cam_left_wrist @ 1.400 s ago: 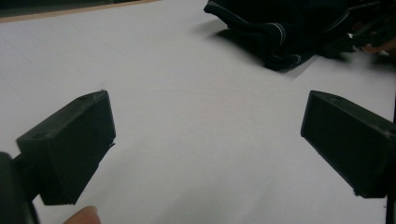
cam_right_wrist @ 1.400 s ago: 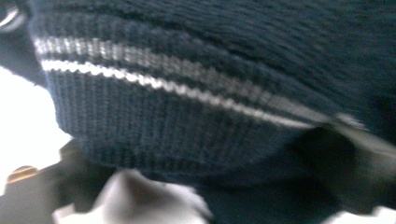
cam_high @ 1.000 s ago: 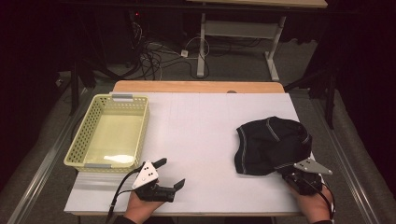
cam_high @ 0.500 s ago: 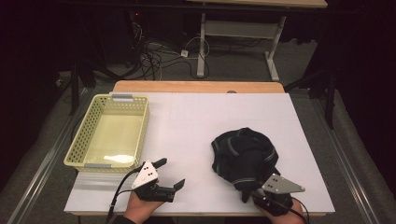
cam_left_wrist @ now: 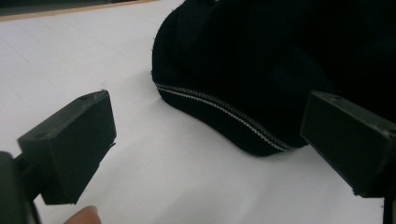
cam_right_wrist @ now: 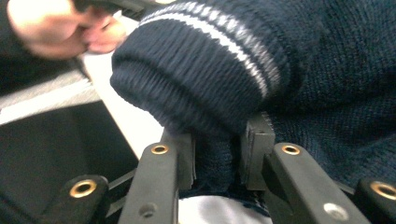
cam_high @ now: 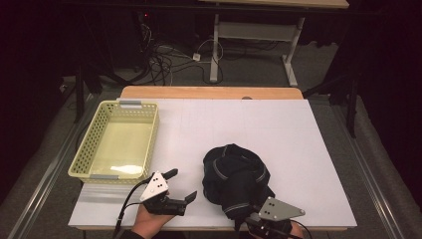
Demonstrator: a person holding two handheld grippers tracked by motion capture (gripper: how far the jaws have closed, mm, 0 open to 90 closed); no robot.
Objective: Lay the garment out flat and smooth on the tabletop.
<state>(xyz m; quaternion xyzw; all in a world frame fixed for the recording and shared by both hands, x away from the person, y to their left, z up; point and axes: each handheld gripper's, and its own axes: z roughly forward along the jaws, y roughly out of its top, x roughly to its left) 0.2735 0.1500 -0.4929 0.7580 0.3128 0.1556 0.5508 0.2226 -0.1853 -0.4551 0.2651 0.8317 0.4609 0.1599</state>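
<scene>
A dark navy knitted garment [cam_high: 234, 177] with a thin white stripe lies bunched on the white table, front centre-right. My right gripper [cam_high: 251, 219] is at the front edge of the table, shut on a fold of that knit [cam_right_wrist: 217, 161] pinched between its two pads. My left gripper [cam_high: 181, 185] rests on the table left of the garment, jaws wide open with nothing between them. In the left gripper view the garment's striped hem [cam_left_wrist: 224, 112] lies just past the open jaws.
A pale yellow plastic basket [cam_high: 94, 144] stands at the table's left, empty. The wooden strip [cam_high: 209, 92] runs along the far table edge. Cables and desk legs are on the floor beyond.
My right gripper has dragged the garment leftward along the front of the table, from the right side to front centre. The left gripper has stayed put.
</scene>
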